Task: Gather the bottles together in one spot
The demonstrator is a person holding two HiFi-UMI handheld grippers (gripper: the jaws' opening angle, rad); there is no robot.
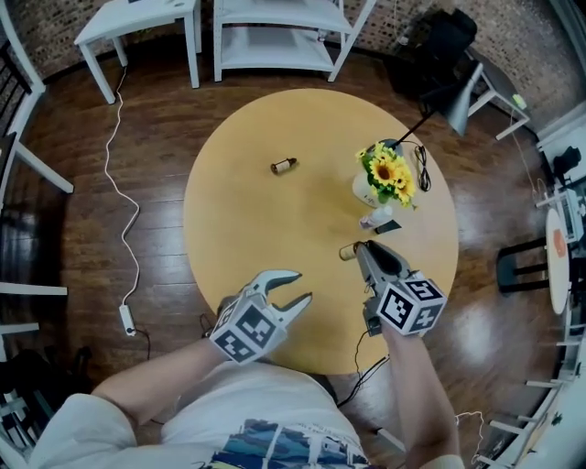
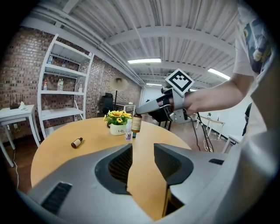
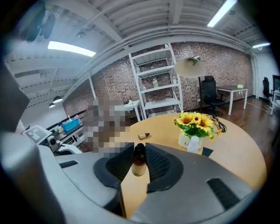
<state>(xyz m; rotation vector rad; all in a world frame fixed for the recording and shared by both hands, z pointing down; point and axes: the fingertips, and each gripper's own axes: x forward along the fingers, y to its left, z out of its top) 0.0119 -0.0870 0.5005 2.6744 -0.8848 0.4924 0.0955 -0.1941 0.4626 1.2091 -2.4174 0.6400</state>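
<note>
My right gripper (image 1: 359,248) is shut on a small brown bottle (image 1: 347,252) over the table's near right part; in the right gripper view the bottle (image 3: 139,162) stands upright between the pads. A second brown bottle (image 1: 284,166) lies on its side further back, in the middle of the table. A small clear bottle (image 1: 374,218) stands beside the sunflower pot (image 1: 364,190). My left gripper (image 1: 302,285) hangs over the near edge, open and empty, its jaws (image 2: 142,148) apart with bare tabletop between them. From the left gripper view the held bottle (image 2: 136,124) hangs close to the clear bottle (image 2: 128,131).
The round wooden table (image 1: 238,238) also bears a dark card (image 1: 387,226) and a black cable (image 1: 422,169) by the flowers. A lamp (image 1: 462,103), white shelves (image 1: 279,37) and a white side table (image 1: 137,23) stand beyond it. A cord (image 1: 117,183) runs across the floor at left.
</note>
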